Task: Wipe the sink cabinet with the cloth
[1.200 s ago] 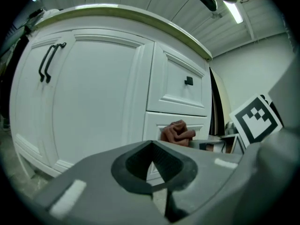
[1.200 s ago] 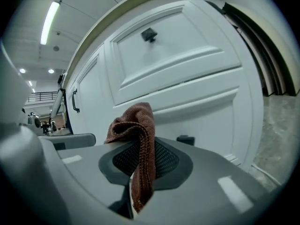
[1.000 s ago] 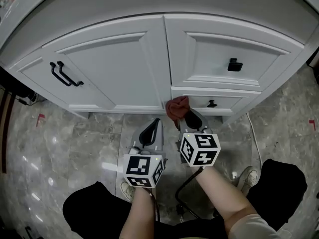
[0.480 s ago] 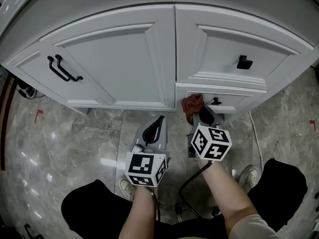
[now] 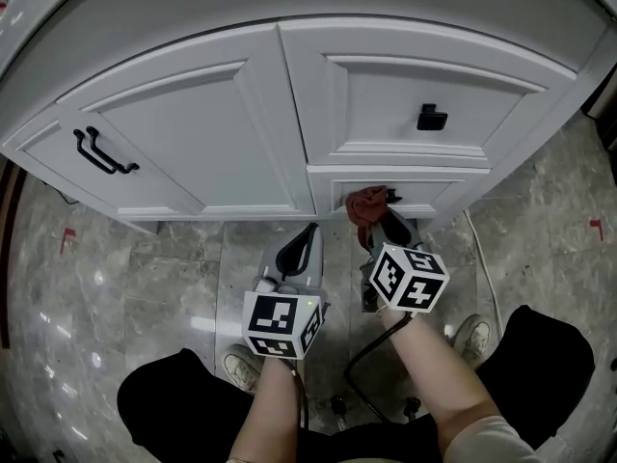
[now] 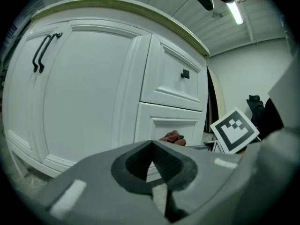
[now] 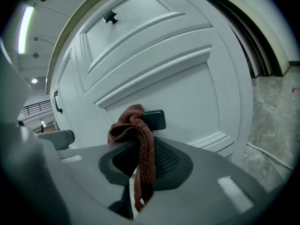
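The white sink cabinet [image 5: 241, 133] fills the top of the head view, with a door at left and two drawers at right. My right gripper [image 5: 378, 222] is shut on a red-brown knitted cloth [image 5: 367, 204], which presses against the lower drawer front [image 5: 434, 193] beside its black knob [image 7: 154, 120]. In the right gripper view the cloth [image 7: 137, 137] hangs down between the closed jaws. My left gripper [image 5: 306, 233] is held lower, apart from the cabinet, shut and empty. From the left gripper view the cloth [image 6: 171, 136] shows small against the drawer.
Black double handles [image 5: 99, 152] sit on the left door and a square black knob [image 5: 431, 117] on the upper drawer. The floor is grey marble tile [image 5: 145, 287]. A white cable [image 5: 485, 258] runs along it at right, near the person's shoes [image 5: 472, 336].
The right gripper has slid the cloth rightward along the lower drawer front, from the seam by the door to the knob. The left gripper has stayed put.
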The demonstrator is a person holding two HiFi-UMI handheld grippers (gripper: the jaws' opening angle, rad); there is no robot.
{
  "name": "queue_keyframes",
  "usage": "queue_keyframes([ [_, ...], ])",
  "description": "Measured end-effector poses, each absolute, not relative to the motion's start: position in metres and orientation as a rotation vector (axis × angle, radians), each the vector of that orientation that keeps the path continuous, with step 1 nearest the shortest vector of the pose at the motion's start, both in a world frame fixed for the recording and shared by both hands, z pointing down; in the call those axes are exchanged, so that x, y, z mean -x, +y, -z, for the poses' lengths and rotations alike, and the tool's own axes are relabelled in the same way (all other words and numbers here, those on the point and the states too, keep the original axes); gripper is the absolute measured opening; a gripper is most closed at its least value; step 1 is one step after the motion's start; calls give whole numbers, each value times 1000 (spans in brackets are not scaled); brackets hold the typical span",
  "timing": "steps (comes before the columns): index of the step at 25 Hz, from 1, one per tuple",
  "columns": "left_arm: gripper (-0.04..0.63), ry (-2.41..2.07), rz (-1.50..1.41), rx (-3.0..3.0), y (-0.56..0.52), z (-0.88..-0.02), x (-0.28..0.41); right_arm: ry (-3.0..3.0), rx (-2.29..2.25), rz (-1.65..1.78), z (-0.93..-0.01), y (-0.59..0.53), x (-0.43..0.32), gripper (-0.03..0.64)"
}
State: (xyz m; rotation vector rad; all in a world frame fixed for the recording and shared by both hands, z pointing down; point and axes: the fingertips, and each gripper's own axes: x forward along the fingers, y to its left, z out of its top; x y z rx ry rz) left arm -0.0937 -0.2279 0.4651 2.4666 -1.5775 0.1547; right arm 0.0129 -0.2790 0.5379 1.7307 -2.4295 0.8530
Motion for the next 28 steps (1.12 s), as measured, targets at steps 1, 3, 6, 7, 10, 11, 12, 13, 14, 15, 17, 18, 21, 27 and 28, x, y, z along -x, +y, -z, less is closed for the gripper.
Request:
queue_keyframes([
  [1,0,-1566,-155,-2477,-229,-464,88,-2435,-1723,-819,-535,-275,-13,89],
  [3,0,-1551,-149,-2493,-230,-461,78,-2443,-1727,-741,-526,-268,-19,87],
  [6,0,-1540,-134,-2509,-231,-456,69,-2436,-1776,-664,-514,-266,-41,89],
  [7,0,-1533,-136,-2514,-231,-456,65,-2428,-1793,-655,-512,-267,-48,89],
  [10,0,-1505,-157,-2526,-230,-461,54,-2403,-1828,-677,-515,-272,-63,89],
  [11,0,-1498,-164,-2529,-229,-462,51,-2398,-1832,-683,-517,-273,-65,89],
  [12,0,-1494,-169,-2531,-229,-463,49,-2393,-1833,-686,-518,-275,-66,87],
  [13,0,-1493,-173,-2532,-229,-463,48,-2388,-1837,-691,-520,-276,-68,87],
  [14,0,-1492,-177,-2532,-229,-464,47,-2381,-1843,-699,-523,-278,-70,87],
  [15,0,-1493,-181,-2530,-230,-465,47,-2372,-1851,-706,-525,-280,-73,87],
  [17,0,-1492,-185,-2525,-231,-468,46,-2360,-1871,-711,-528,-285,-81,87],
  [18,0,-1489,-189,-2524,-232,-469,45,-2358,-1878,-712,-529,-288,-84,87],
  [21,0,-1476,-208,-2526,-235,-475,41,-2361,-1880,-710,-529,-292,-89,89],
  [27,0,-1438,-222,-2545,-240,-481,22,-2264,-1995,-643,-526,-290,-121,89],
  [28,0,-1428,-221,-2549,-241,-482,18,-2244,-2017,-620,-525,-290,-128,89],
])
